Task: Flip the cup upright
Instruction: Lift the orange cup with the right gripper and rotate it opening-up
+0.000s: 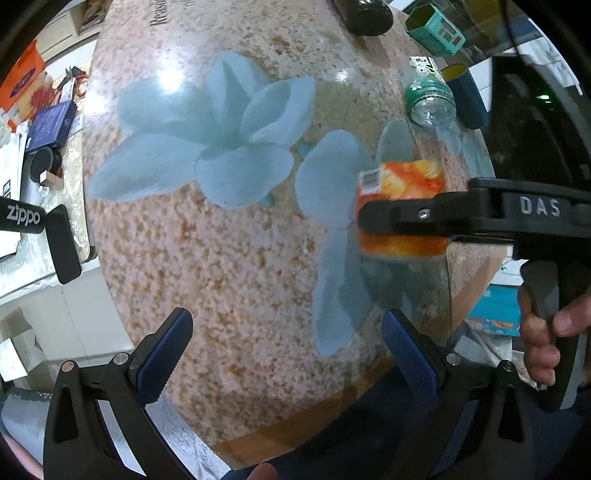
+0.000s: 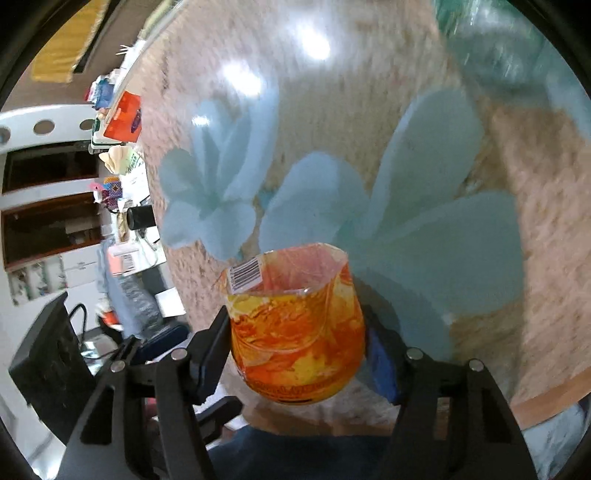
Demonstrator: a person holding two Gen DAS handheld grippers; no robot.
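The cup (image 2: 295, 328) is orange and yellow with a barcode sticker near its rim. My right gripper (image 2: 295, 339) is shut on it, one finger on each side, and holds it above the round table (image 2: 406, 92). Its open mouth faces away from the camera, tilted. In the left wrist view the cup (image 1: 402, 184) shows at the right, clamped by the right gripper (image 1: 399, 214), which comes in from the right. My left gripper (image 1: 284, 350) is open and empty over the table's near edge.
The table has a pink speckled top with pale blue flowers (image 1: 207, 122) under glass. At its far right lie a clear plastic bottle (image 1: 430, 99), a dark blue cup (image 1: 467, 96), a teal box (image 1: 436, 31) and a black object (image 1: 365, 14). A cluttered desk (image 1: 44, 122) stands left.
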